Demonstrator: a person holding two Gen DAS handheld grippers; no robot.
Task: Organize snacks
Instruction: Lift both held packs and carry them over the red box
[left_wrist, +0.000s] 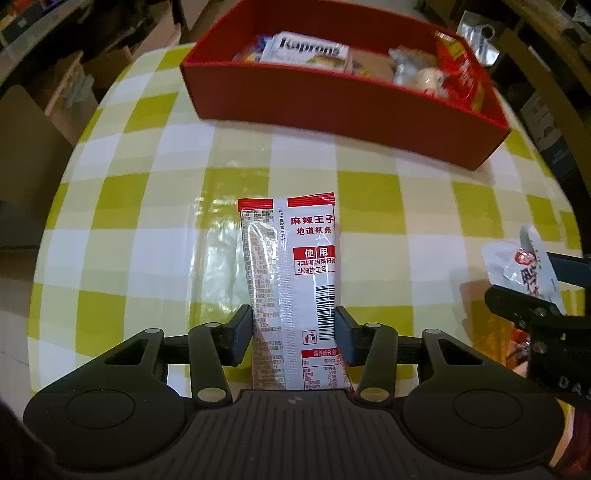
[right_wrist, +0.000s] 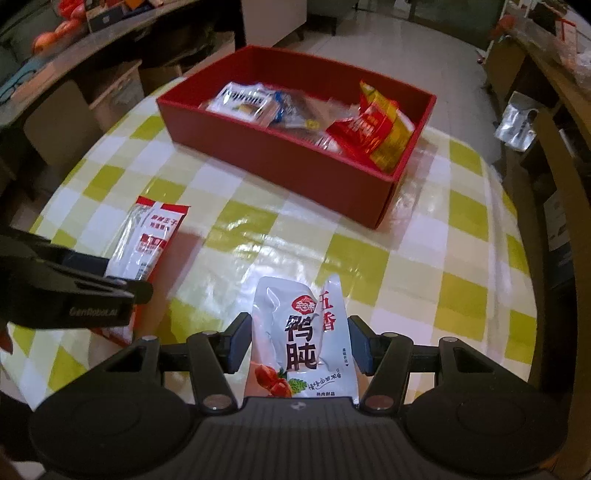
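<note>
A round table under a glossy yellow-and-white checked cloth (left_wrist: 155, 206) is filling the left wrist view, with shelves and boxes dim behind it. The left gripper (left_wrist: 293, 334) is pointing steeply down and clenching a long white-and-red foil snack packet (left_wrist: 291, 266) by its two long edges, the pads pressing on either side. The packet's long axis is running straight ahead along the fingers, toward the open red rectangular cardboard box (left_wrist: 332, 107), which is sitting well apart at the far side of the table with several snacks already inside. The box's near wall is lying across that line, so the coming carry looks like a forward lift over that wall.

In the right wrist view the same cloth is showing, a pale floor beyond it. The right gripper (right_wrist: 299, 341) is standing around a white pouch with black characters and a red badge (right_wrist: 301, 332); its left pad seems to be touching, its right pad looks just clear, so a firm grip cannot be told. Here the red box is lying ahead and slightly rightward, roughly as far away as from the left gripper.
</note>
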